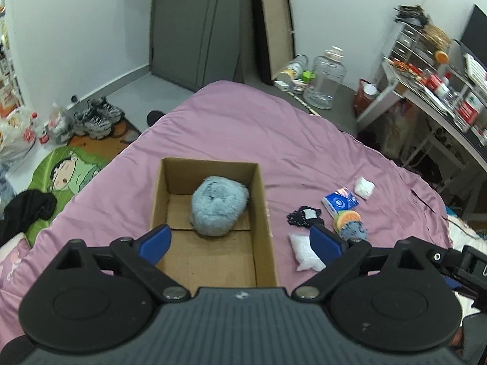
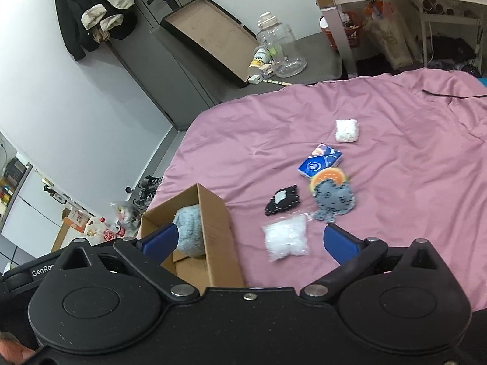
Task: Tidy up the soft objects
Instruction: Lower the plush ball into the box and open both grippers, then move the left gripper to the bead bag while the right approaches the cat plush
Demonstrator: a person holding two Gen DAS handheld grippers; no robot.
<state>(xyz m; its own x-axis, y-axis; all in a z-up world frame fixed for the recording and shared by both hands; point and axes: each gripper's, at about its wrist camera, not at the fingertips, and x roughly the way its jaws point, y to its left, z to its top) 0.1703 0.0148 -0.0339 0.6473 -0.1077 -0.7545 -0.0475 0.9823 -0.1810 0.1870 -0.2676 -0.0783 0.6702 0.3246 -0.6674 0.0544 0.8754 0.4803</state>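
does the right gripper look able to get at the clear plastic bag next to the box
Probably yes. The right gripper is open with nothing in it, and the clear plastic bag lies right ahead between its fingers on the pink sheet, beside the cardboard box, uncovered.

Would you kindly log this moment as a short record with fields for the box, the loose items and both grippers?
surface: pink bedsheet
cardboard box: open, holds blue fluffy plush
loose on sheet: clear white bag, black pouch, grey plush, blue tissue pack, white bundle
left gripper: open, empty, above box
right gripper: open, empty, near clear white bag
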